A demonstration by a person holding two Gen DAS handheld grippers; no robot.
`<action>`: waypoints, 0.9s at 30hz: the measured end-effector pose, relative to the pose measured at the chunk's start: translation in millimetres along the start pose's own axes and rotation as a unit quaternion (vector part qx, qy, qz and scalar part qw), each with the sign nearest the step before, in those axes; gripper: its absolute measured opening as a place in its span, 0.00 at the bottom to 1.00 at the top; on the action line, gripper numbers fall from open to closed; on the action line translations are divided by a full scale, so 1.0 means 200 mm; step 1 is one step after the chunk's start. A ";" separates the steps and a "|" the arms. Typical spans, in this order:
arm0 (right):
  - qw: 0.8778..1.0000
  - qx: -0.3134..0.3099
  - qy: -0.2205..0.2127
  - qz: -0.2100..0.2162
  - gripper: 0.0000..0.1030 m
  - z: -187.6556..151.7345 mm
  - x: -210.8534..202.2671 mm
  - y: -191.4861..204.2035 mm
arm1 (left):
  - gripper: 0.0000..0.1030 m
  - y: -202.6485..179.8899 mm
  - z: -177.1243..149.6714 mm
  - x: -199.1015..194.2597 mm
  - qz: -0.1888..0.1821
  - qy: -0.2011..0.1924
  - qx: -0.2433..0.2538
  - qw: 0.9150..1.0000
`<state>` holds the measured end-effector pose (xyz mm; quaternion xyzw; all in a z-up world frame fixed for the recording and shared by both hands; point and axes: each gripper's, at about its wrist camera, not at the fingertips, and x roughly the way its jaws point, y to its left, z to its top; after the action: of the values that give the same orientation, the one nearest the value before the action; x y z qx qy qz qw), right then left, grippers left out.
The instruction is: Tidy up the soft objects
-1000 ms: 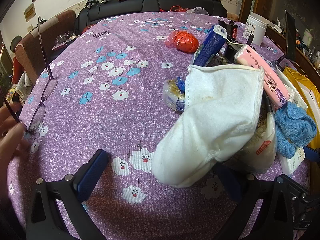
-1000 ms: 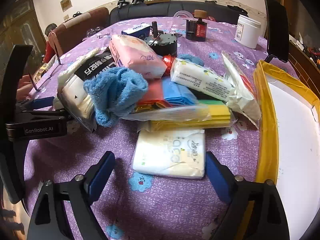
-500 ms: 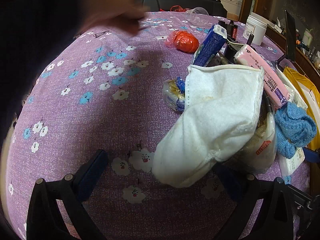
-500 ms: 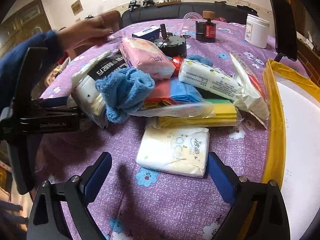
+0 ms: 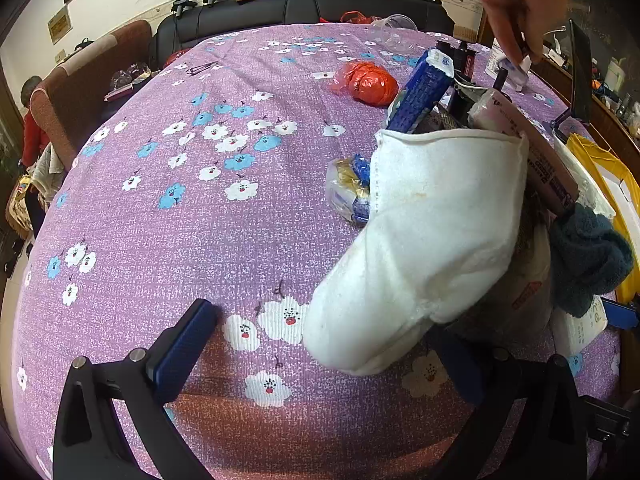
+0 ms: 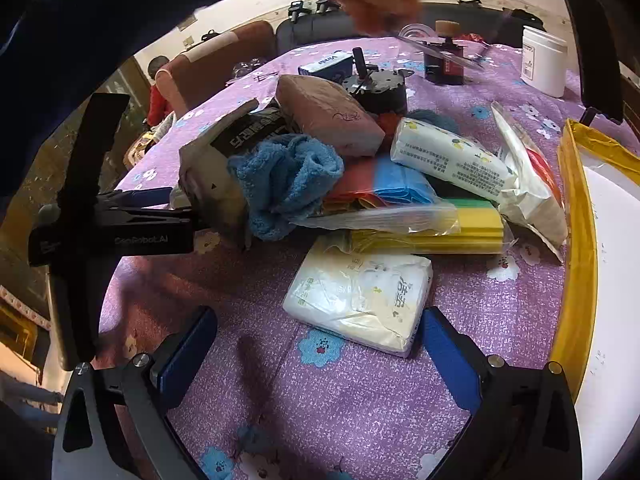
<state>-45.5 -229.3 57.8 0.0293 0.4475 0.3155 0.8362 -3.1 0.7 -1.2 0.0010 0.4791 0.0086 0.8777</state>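
A pile of soft goods lies on the purple flowered tablecloth [image 5: 200, 240]. A white towel [image 5: 432, 236] droops over the pile's near side, just ahead of my open, empty left gripper [image 5: 328, 344]. A blue cloth [image 6: 286, 180] sits on the pile next to a pink tissue pack [image 6: 328, 114] and coloured sponges [image 6: 436, 224]. A white tissue pack [image 6: 360, 300] lies flat on the table between the jaws of my open right gripper [image 6: 318, 344]. The left gripper's body [image 6: 112, 232] shows in the right wrist view.
A yellow-rimmed white bin [image 6: 576, 240] stands at the right. A red plastic bag [image 5: 368, 82], a blue box [image 5: 420, 96], a white jar [image 6: 544, 60] and a dark bottle [image 6: 444, 60] stand further back. A person's arm [image 6: 120, 20] reaches over the table holding glasses.
A hand picked up the glasses from the table's left side and carried them across to the far right. Both grippers stayed nearly still, open.
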 end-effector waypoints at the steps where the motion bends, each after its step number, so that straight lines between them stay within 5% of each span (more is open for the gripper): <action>1: 1.000 0.000 0.000 0.005 1.00 0.00 0.00 0.00 | 1.00 0.00 0.00 0.00 0.000 0.000 0.000 1.000; 23: 0.997 0.029 -0.024 0.063 0.99 -0.05 -0.07 -0.05 | 1.00 0.00 0.00 0.00 0.000 0.000 0.000 1.000; 26: 0.998 0.034 -0.024 0.053 0.80 -0.06 -0.10 -0.05 | 1.00 0.00 0.00 0.00 0.000 0.000 0.000 1.000; 27: 0.998 0.038 -0.026 0.045 0.61 -0.07 -0.10 -0.05 | 1.00 0.00 0.00 0.00 0.000 0.000 0.000 1.000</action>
<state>-58.5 -252.1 61.0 0.0888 0.4358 0.3347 0.8308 -3.1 0.8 -1.2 0.0010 0.4792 0.0086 0.8777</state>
